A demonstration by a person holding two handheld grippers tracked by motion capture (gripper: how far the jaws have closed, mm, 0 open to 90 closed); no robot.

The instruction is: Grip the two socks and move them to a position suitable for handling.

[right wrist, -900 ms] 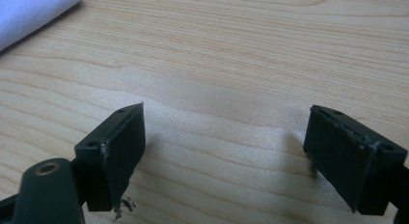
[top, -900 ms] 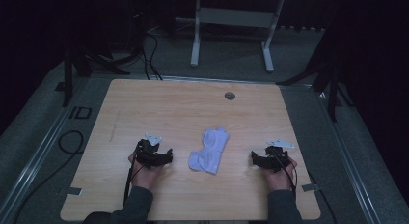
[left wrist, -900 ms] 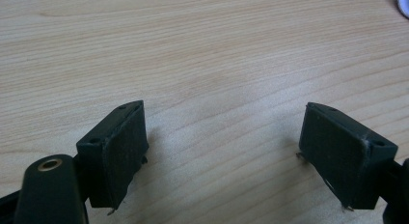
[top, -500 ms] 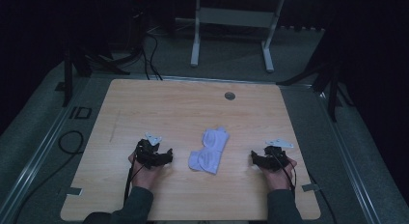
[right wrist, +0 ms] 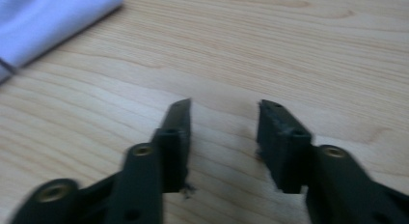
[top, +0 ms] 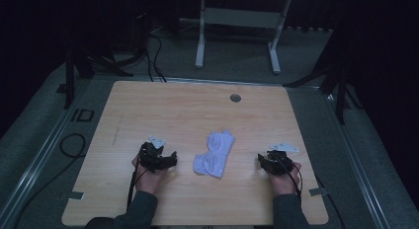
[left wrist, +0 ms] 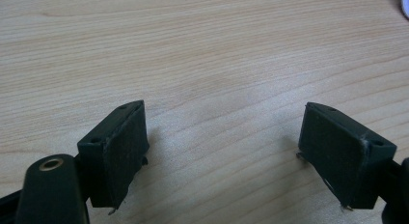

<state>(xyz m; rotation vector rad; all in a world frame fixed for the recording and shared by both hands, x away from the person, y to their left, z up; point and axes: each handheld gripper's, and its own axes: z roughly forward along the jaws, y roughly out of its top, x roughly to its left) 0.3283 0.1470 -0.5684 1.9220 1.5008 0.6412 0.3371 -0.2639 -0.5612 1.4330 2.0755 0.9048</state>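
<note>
A: How do the fingers of the left gripper [left wrist: 224,151] stand?
B: Wide apart, with bare wood between the pads [left wrist: 123,156]; nothing is clamped; both pads sit low over the table [top: 163,110].
A: And the right gripper [right wrist: 223,142]?
B: Its fingers are also apart, though by a narrower gap; only wood grain shows between them; that view is slightly blurred.
A: Where is the white cloth [top: 215,154]?
B: Crumpled on the table between the two grippers, touched by neither; from the left gripper [top: 170,160] it lies at about three o'clock, from the right gripper [top: 260,161] at about nine o'clock; in the right gripper view a corner of it [right wrist: 43,21] sits at about ten o'clock.
A: What lies farther out?
B: A small round grommet [top: 235,97] at twelve o'clock near the table's far edge; a white metal frame [top: 237,21] stands on the floor beyond it; cables [top: 69,145] trail on the floor at nine o'clock.
</note>
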